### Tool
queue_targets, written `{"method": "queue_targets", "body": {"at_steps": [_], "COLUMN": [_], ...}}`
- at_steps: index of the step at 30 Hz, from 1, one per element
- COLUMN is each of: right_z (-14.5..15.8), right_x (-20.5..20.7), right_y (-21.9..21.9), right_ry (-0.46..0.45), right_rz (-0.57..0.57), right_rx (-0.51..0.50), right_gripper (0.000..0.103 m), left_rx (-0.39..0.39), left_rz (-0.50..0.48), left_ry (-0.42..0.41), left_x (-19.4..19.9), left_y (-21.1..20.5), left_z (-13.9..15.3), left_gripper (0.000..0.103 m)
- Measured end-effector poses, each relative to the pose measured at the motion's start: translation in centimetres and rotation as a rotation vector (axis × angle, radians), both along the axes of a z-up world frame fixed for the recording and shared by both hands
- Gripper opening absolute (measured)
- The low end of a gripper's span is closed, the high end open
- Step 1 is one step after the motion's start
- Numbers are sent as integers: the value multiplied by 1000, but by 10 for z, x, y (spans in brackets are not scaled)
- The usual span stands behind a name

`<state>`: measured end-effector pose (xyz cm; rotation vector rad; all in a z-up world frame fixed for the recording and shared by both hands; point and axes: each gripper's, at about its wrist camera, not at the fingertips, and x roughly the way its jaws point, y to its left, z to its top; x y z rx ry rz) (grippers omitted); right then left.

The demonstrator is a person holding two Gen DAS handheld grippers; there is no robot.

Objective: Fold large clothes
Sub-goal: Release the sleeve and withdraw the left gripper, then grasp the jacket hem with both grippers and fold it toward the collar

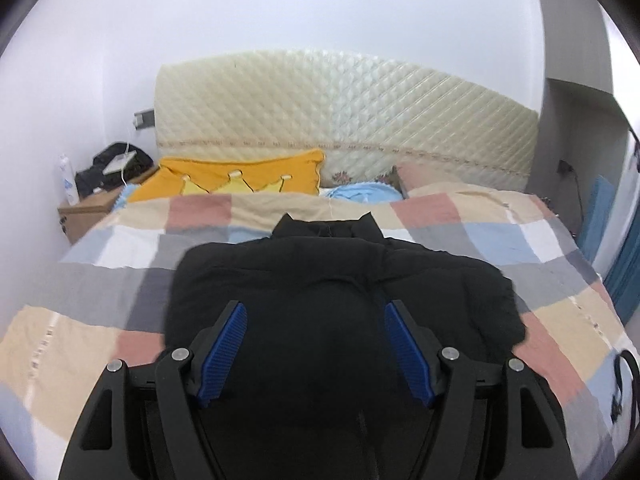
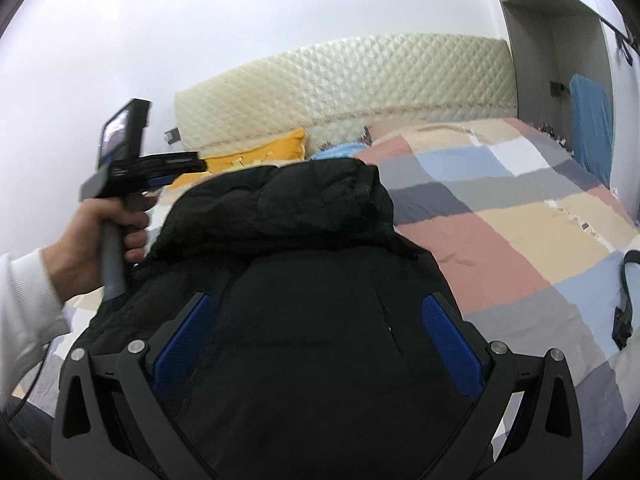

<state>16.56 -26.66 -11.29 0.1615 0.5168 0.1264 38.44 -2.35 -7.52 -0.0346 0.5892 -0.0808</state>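
Observation:
A black padded jacket (image 1: 328, 280) lies folded in a bulky heap on the checked bedspread (image 1: 500, 236), its collar toward the headboard. My left gripper (image 1: 316, 312) is open above the jacket's near part, blue pads apart, holding nothing. My right gripper (image 2: 318, 312) is open too, jaws wide, above the jacket (image 2: 288, 220) in the right wrist view. The left gripper's body (image 2: 132, 168) and the hand holding it show at the left of the right wrist view, beside the jacket.
A quilted cream headboard (image 1: 340, 108), an orange crown pillow (image 1: 240, 180) and a blue pillow (image 1: 360, 194) lie at the bed's head. A wooden nightstand (image 1: 86, 208) with a bottle and dark bag stands left. A black strap (image 2: 626, 300) lies at the right on the bedspread.

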Motion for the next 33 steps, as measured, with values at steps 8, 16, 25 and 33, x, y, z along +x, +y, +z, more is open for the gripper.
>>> {"method": "queue_targets", "body": {"at_steps": [8, 16, 25, 33], "right_z": [9, 22, 27, 28], "right_x": [-24, -56, -67, -28], "right_y": [22, 41, 43, -32], "right_ry": [-36, -79, -54, 150], "right_rz": [25, 59, 124, 90], "right_rx": [-92, -138, -144, 47], "right_gripper": [103, 103, 103, 103], "left_rx": [-49, -254, -302, -374], "left_rz": [-58, -79, -75, 73], "left_ry": [2, 104, 89, 239], "left_x": [-125, -209, -251, -214], "left_y": [25, 55, 92, 181], "left_z": [22, 2, -23, -40], "left_gripper": [71, 71, 71, 71]}}
